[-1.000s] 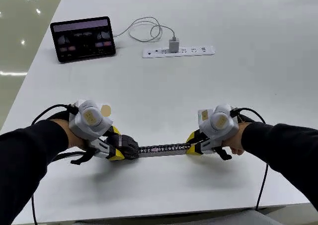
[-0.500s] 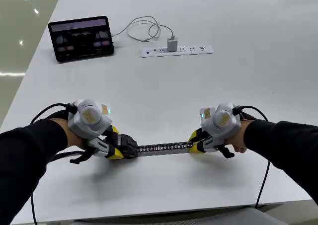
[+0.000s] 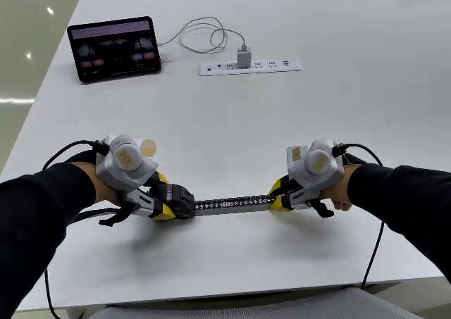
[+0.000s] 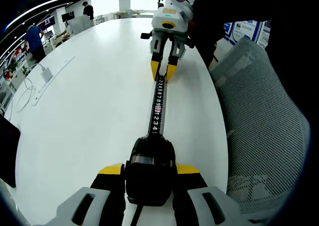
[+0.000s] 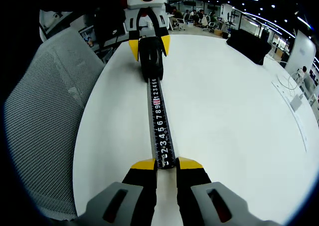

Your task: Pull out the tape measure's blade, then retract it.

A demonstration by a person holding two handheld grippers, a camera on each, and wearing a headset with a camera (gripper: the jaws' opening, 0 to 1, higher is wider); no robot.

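Hard to make out: the blade's [image 5: 158, 121] tip is buried between the jaws of the right gripper [image 5: 166, 163], so I cannot see the hook. The flanks of the tape measure [image 4: 149, 171] are covered by the left gripper [image 4: 148, 168]. The tablet [image 3: 114, 48] screen is too small to read.

Grip state: the left jaws are clamped on the black tape measure. The right jaws are narrowed to a slit, pinching the blade end.

Position: the tape measure lies on the white table [image 3: 282, 122] near its 6 o'clock edge. The blade runs flat from it toward 3 o'clock, printed side up.

Versus one second ago: the bared stretch of blade reads slightly longer and the right gripper sits a touch further toward 3 o'clock. The headset also tipped, so I hold this loosely.

Surroundings: the tablet is at 11 o'clock from the tape measure, well apart. A power strip [image 3: 250, 66] is at 12 o'clock, with a charger [image 3: 244, 58] plugged in and a looped cable [image 3: 204, 36]. A mesh chair [image 4: 259, 116] stands just off the 6 o'clock edge. Nothing lies across the blade.
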